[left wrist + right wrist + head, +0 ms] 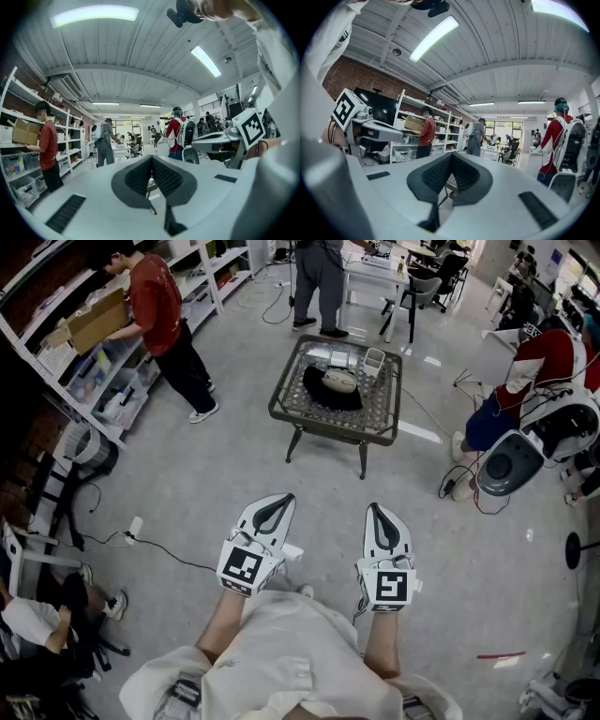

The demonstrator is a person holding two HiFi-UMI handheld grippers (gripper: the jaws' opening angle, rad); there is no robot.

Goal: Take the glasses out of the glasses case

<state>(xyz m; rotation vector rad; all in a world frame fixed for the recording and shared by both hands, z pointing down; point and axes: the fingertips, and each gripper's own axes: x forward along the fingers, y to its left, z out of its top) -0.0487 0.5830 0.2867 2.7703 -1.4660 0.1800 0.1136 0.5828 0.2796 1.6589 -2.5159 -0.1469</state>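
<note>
Two hand-held grippers show low in the head view. The left hand-held gripper (272, 509) sits lower centre-left and the right hand-held gripper (379, 518) is just beside it, both over the grey floor (187, 484). Each is clenched and holds nothing. Well apart from them, in the upper centre, we see a metal mesh bench (309, 423). The glasses case (339, 381) lies on a dark cloth (319, 395) on it, untouched. At the upper left a person in a red shirt (155, 301) holds a cardboard box (94, 322) at the shelves (56, 362).

In the left gripper view we find the jaws pressed together at centre frame, with nothing caught between the ribbed pads. The marker cube (251, 127) of the right hand-held gripper shows at the right edge.

In the right gripper view the jaws are likewise closed tip to tip and empty. A strip of the mesh bench shows just below their meeting point, but we cannot make out the glasses case there.
</note>
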